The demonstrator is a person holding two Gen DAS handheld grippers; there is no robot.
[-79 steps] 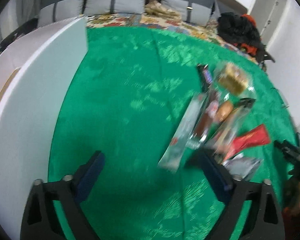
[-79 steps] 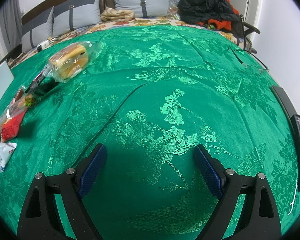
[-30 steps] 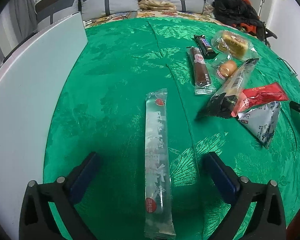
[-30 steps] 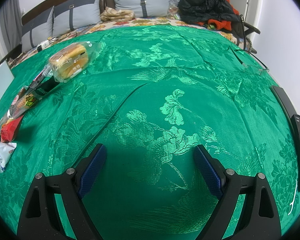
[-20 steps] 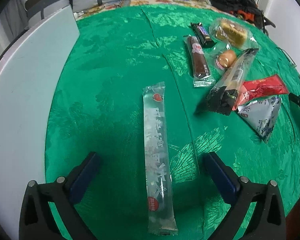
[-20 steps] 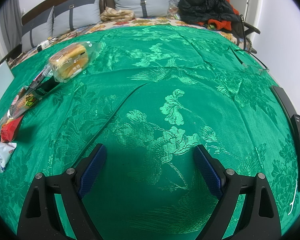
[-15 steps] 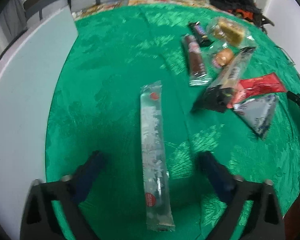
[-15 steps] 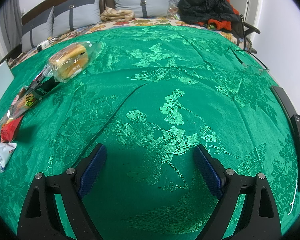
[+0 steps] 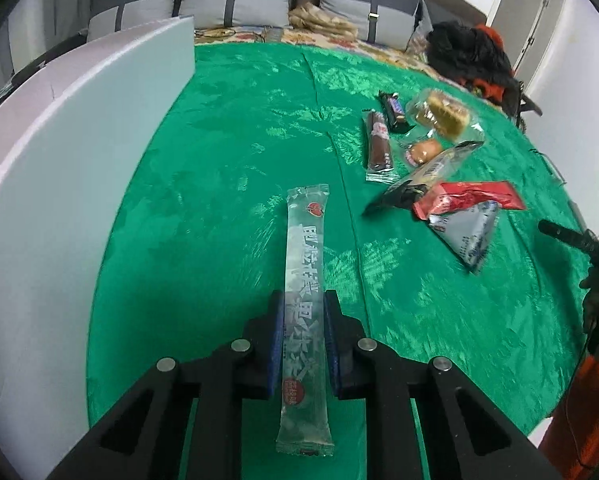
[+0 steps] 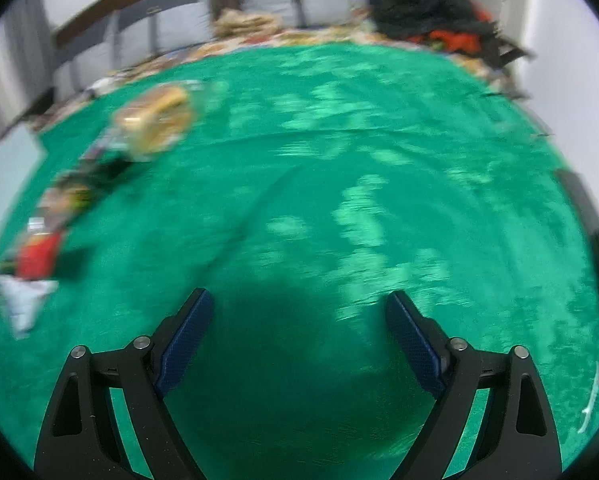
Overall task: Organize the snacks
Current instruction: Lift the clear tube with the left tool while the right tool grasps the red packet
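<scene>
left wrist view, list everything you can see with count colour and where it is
long clear packet: 1, clear with a red logo, between the left fingers
brown bar: 1, brown, right of centre
dark bar: 1, dark, behind the brown bar
wrapped cake: 1, yellow, far right
small bun: 1, orange, below the cake
black packet: 1, black and clear, right
red packet: 1, red, right
silver packet: 1, silver, under the red one
cloth: 1, green
white board: 1, white, left
left gripper: shut on the long clear packet
right gripper: open, empty
</scene>
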